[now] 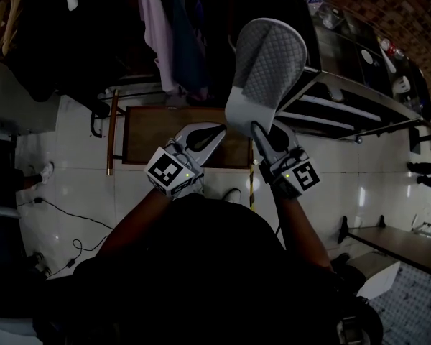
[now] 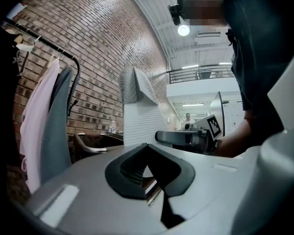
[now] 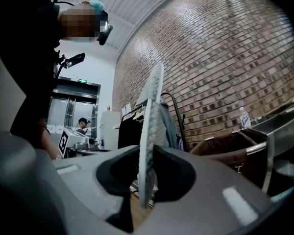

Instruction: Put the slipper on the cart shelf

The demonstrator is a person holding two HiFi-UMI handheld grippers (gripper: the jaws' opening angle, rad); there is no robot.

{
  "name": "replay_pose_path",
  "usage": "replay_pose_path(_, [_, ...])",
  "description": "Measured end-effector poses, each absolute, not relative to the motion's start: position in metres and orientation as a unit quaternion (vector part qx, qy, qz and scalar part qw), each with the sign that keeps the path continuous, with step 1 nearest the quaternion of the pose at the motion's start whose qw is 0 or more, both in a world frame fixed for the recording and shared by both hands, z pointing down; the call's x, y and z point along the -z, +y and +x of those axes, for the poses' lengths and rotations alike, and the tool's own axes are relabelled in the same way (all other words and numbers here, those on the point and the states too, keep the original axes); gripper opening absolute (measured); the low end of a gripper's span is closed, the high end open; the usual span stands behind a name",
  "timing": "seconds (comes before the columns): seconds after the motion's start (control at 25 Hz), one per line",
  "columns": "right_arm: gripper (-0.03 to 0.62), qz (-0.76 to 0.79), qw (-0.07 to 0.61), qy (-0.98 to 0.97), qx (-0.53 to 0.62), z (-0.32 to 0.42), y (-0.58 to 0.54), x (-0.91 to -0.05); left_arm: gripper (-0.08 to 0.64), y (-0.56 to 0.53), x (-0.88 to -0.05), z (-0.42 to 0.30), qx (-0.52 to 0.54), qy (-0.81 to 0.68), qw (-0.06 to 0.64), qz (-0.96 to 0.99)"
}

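- Slipper (image 1: 267, 62): grey, quilted upper, standing toe-up out of the right gripper (image 1: 257, 129), well clear of the floor.
- The right gripper's jaws are narrow and clamped on the heel end. Its own view shows the sole (image 3: 148, 146) edge-on between the pads, pinched across its thickness.
- The left gripper (image 1: 214, 131) is just to the left of the right one, with its tips drawn together and nothing between them. It's beside the heel; I can't tell if it touches.
- Handling, my read: light and soft, fabric over a thin foam-type sole. It holds itself upright from a heel pinch, so the sole has some stiffness, but expect the toe to flop if it's swung fast.
- The textured sole and fabric should grip well, so slip risk looks low. It isn't fragile, and a firm squeeze is fine.
- Best hold looks like the current one: across the sole at the heel, which leaves the long toe end free to lead onto the shelf.
- The cart (image 1: 359, 85) is ahead and to the right of the right gripper, with its shelf (image 1: 323, 115) tiers open towards it.
- A clothes rack (image 1: 165, 27) is ahead and to the left, out of the path.
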State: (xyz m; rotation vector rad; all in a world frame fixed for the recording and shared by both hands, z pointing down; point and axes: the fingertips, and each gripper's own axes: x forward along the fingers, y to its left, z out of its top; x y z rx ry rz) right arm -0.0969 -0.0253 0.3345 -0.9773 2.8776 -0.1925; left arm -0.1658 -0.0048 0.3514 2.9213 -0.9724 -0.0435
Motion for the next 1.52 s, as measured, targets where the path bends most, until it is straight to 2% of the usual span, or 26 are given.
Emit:
replay_pose_path(0.84, [0.066,-0.481,0.026,0.873,0.079,-0.036,-0.017,-0.358,0.000,-0.017,-0.370,-0.108,0.009,-0.147,0.047,0.988])
replay_pose_path(1.2, [0.066,-0.502,0.041,0.860,0.079,0.028,0.003,-0.360,0.000,0.001,-0.364,-0.041,0.002,-0.122,0.040,0.992])
replay_pose_path(1.52, [0.066,-0.487,0.053,0.868,0.082,0.115,0.020,-0.362,0.000,0.022,-0.359,0.048,-0.006,-0.135,0.032,0.990])
